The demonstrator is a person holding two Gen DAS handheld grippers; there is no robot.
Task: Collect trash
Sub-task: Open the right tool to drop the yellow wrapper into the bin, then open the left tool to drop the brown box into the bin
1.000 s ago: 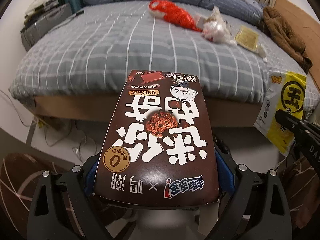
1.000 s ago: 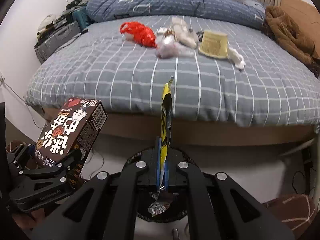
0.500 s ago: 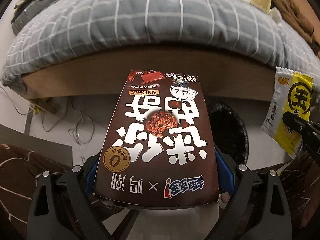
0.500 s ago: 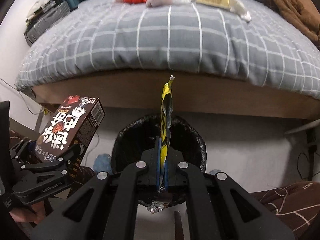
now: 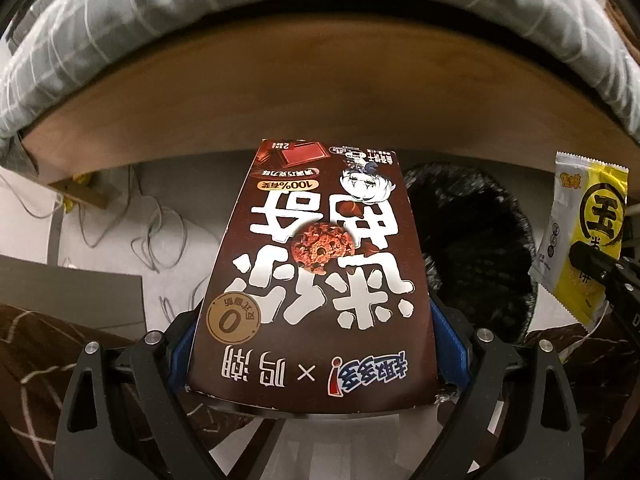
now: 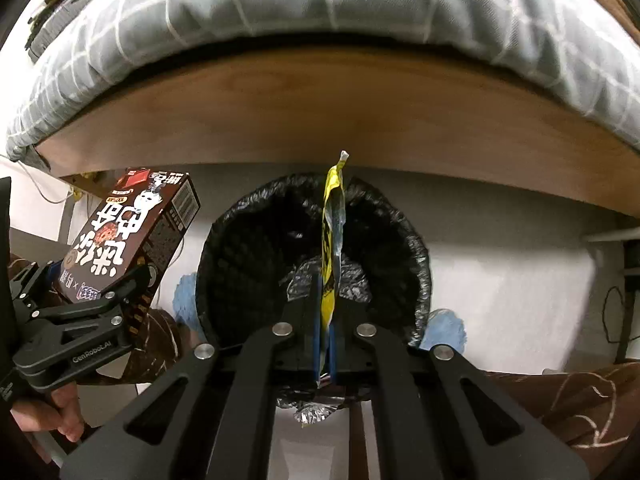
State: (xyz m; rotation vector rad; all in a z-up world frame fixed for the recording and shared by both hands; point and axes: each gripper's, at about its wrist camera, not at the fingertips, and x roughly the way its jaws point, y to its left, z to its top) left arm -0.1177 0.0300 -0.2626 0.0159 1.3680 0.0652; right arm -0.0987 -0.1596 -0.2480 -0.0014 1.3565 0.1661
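My left gripper is shut on a brown cookie box with white characters, held flat above the floor; the box also shows at the left of the right wrist view. My right gripper is shut on a yellow snack wrapper, held edge-on over the black-lined trash bin. The wrapper shows at the right of the left wrist view, with the bin between the two grippers. Crumpled foil lies inside the bin.
The wooden bed frame and grey checked duvet overhang just beyond the bin. Cables lie on the white floor at the left. Blue slippers sit beside the bin. Brown patterned trouser legs are at the bottom.
Both grippers have dropped and tilted down from bed level toward the floor. The bed top has left view and the bin now fills the middle. Both still hold their items.
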